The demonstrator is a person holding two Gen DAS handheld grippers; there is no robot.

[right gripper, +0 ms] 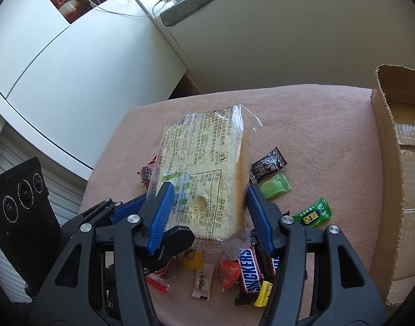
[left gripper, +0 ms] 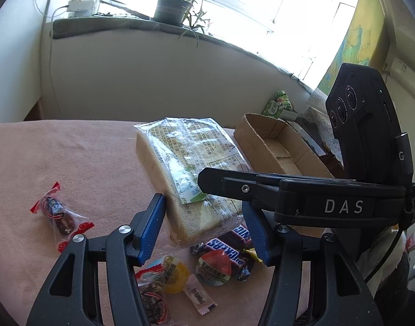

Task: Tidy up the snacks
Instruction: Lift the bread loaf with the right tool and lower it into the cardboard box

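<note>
A clear-wrapped loaf of sliced bread [left gripper: 185, 157] [right gripper: 207, 163] hangs tilted above the pink cloth table [left gripper: 71, 157] [right gripper: 316, 125]. My left gripper [left gripper: 203, 209] is shut on its near end, blue pads on both sides. My right gripper [right gripper: 209, 193] clamps the same loaf across its width, and its black body [left gripper: 288, 190] crosses the left wrist view. The left gripper's fingers [right gripper: 180, 237] show at lower left in the right wrist view. Under the loaf lie loose sweets, among them Snickers bars [left gripper: 229, 244] [right gripper: 250, 269]. An open cardboard box [left gripper: 261, 135] [right gripper: 392, 135] stands to the right.
A red-wrapped candy [left gripper: 58, 214] lies apart at the left; green candies [right gripper: 313, 213] and a black sachet [right gripper: 269, 163] lie near the box. Behind the table are a wall, a windowsill with a potted plant [left gripper: 174, 8], and a white cabinet [right gripper: 58, 68].
</note>
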